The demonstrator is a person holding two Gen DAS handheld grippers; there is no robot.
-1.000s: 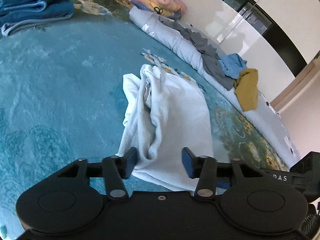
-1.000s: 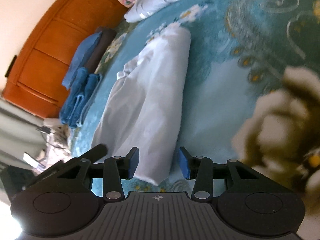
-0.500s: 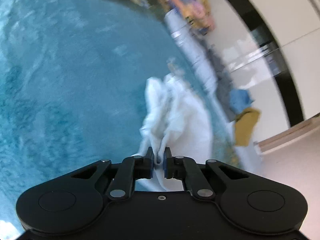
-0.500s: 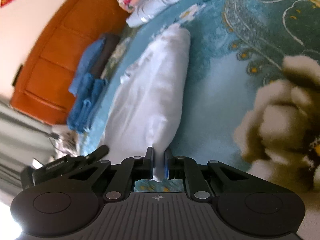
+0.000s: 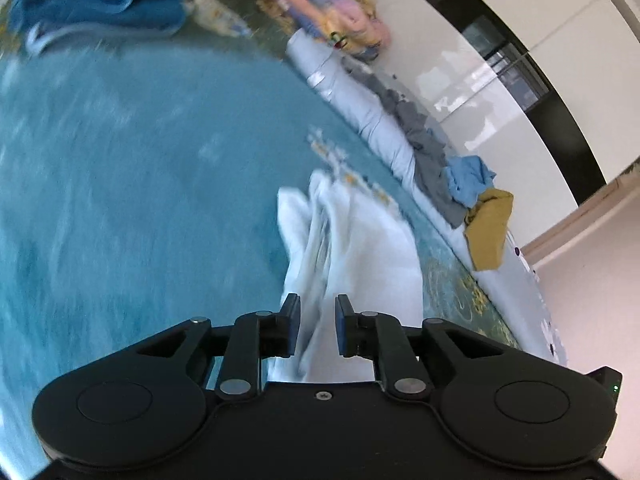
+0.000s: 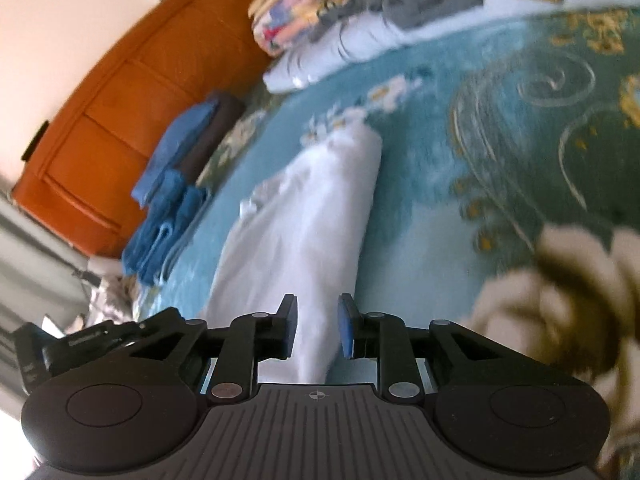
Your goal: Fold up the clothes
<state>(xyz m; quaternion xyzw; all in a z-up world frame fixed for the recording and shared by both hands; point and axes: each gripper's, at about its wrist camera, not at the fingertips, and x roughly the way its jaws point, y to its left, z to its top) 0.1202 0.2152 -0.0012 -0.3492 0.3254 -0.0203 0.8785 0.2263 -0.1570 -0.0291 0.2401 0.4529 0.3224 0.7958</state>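
Both of my grippers have let go: half a second ago each was pinched on a near corner of the white garment [image 6: 304, 240], and now the left gripper [image 5: 316, 330] and right gripper [image 6: 318, 330] stand spread, cloth lying loose between the fingers. That garment lies as a long, narrow folded strip on the teal bedspread [image 5: 120, 200], running away from me. Judging by that, a crosswise fold fits next: I'd take both near corners evenly and carry them to the far end, keeping the edges square. Around it, a blue stack [image 6: 168, 208] sits by the wooden headboard [image 6: 120, 100], and a heap of unsorted clothes [image 5: 440, 160] lies along the pale duvet [image 5: 380, 120]. Both are well apart from the strip; nothing blocks it.
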